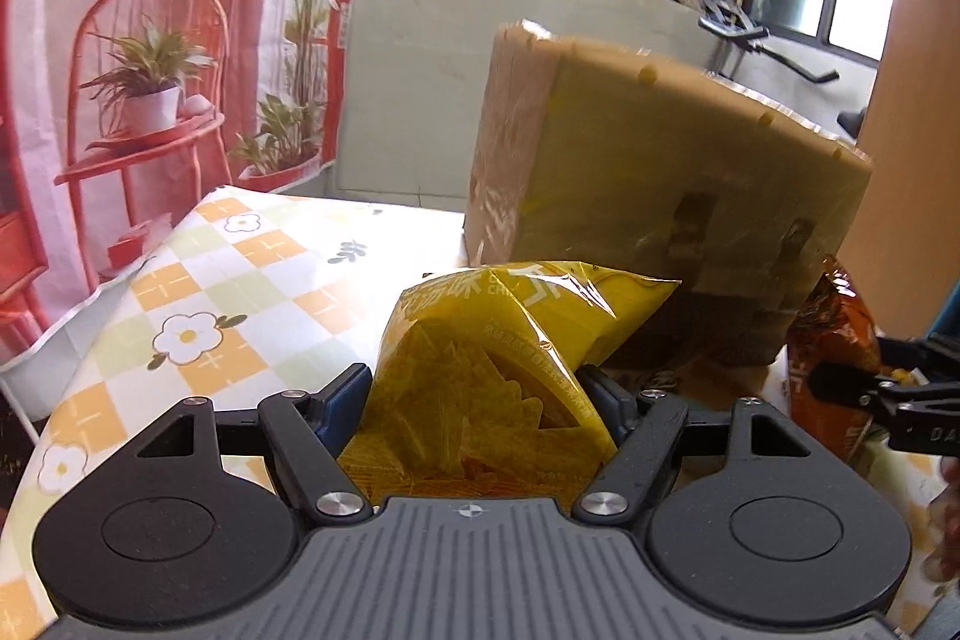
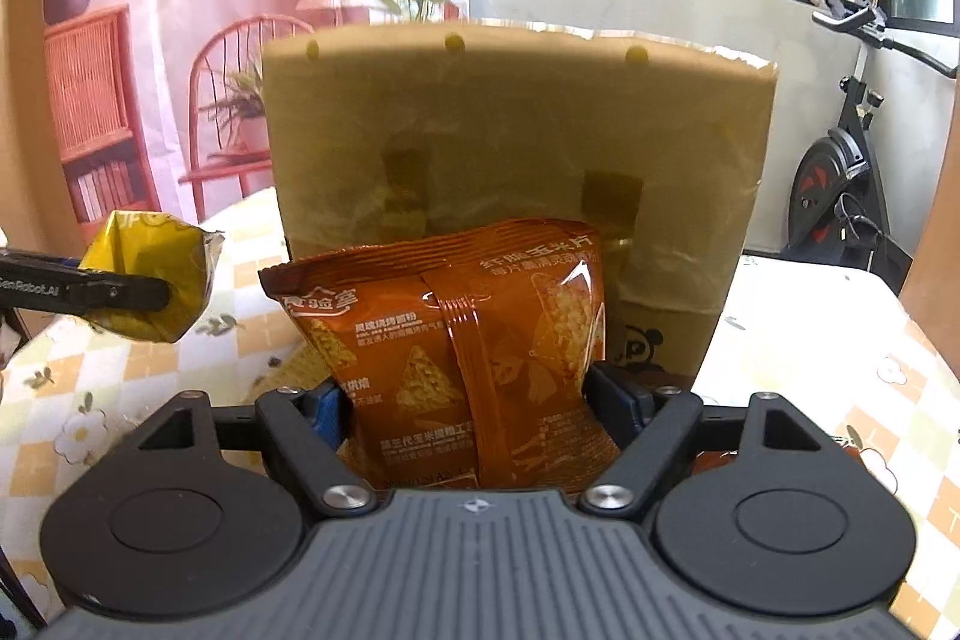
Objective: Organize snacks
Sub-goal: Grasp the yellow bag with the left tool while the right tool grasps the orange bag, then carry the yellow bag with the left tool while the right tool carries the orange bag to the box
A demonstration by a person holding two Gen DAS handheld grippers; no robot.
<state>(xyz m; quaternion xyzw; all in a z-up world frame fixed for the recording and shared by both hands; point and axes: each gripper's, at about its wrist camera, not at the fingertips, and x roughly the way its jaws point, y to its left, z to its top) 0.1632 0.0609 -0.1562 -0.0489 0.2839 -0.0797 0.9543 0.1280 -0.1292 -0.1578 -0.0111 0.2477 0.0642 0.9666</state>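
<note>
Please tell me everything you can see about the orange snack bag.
The orange bag is a glossy foil-like chip packet with white print, pictures of triangular chips and a vertical seam down its middle. It looks puffed and sealed. It stands roughly upright between the blue pads of the right claw, which press its lower sides. It sits in front of a tan paper bag, over the checked tablecloth. In the left wrist view it shows at the right edge.

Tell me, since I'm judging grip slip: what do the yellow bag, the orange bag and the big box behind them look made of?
Yellow bag: glossy plastic film, shiny and crinkled. Orange bag: the same kind of glossy film, with a glinting centre seam. Box: likely matte brown cardboard wrapped in clear film or tape, judging by faint sheen and wrinkles.
</note>
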